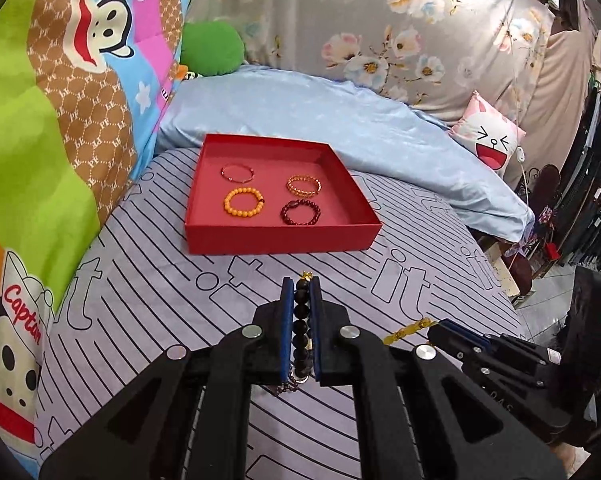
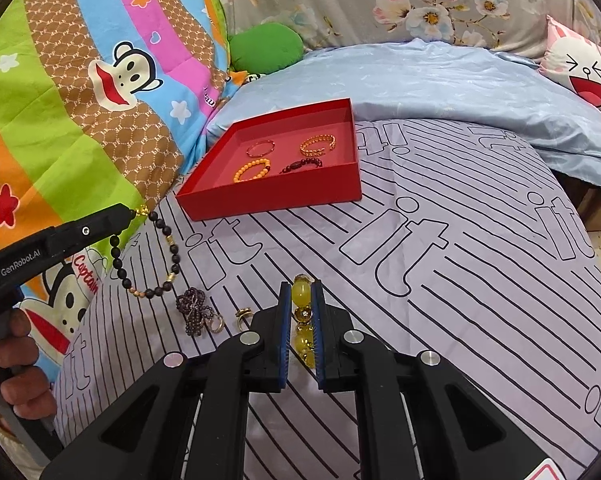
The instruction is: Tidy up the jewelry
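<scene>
Both my tongs are loaded right now: left tongs (image 1: 300, 292) clamped on a black bead bracelet (image 2: 148, 256) that dangles above the bed (image 2: 440, 280), right tongs (image 2: 300, 296) pinched on a yellow bead bracelet (image 2: 301, 292). Down by the left one, a purple bead bundle (image 2: 194, 308) and a couple of gold rings (image 2: 242, 315) are still loose on the sheet (so those are left). Further out, the red tray (image 1: 280, 236) already holds four bracelets in a two-by-two; I'd guess over halfway done. Its right part is bare, nothing blocks the way, and only the low front wall needs clearing.
</scene>
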`<state>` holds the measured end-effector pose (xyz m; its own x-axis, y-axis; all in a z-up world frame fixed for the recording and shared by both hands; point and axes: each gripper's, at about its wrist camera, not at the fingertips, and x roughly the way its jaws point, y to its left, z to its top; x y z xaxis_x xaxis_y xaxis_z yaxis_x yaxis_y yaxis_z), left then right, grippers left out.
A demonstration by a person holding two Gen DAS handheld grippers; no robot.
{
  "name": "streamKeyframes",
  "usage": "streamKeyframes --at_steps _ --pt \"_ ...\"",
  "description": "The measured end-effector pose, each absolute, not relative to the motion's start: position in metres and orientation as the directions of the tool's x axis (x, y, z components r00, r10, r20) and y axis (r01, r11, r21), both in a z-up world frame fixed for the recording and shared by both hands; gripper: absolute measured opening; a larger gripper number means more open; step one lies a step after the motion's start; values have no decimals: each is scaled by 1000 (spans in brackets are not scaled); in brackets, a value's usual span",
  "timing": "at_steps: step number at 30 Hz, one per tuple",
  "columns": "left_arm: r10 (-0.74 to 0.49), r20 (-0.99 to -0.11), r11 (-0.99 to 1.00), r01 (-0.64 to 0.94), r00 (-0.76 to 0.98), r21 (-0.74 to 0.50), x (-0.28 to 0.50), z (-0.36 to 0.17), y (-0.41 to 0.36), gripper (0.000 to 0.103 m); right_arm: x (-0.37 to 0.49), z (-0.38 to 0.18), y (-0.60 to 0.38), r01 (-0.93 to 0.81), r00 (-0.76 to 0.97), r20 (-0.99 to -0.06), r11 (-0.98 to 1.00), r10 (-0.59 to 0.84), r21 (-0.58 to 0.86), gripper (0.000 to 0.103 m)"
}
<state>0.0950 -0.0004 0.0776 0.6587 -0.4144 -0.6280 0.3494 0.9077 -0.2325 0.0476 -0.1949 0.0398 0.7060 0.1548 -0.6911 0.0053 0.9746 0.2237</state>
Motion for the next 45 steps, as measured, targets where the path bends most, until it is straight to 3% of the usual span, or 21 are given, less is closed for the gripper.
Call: streamKeyframes --at_steps 13,26,45 --pt "-419 -622 902 378 661 -207 123 96 -17 7 85 72 -200 -62 721 -665 974 195 218 9" --pt "-391 -600 911 387 698 -144 226 113 -36 7 210 112 -180 -150 736 -649 981 195 124 9" --pt "-290 -698 949 291 655 -121 354 51 -35 8 364 43 -152 -162 602 -762 971 240 177 9"
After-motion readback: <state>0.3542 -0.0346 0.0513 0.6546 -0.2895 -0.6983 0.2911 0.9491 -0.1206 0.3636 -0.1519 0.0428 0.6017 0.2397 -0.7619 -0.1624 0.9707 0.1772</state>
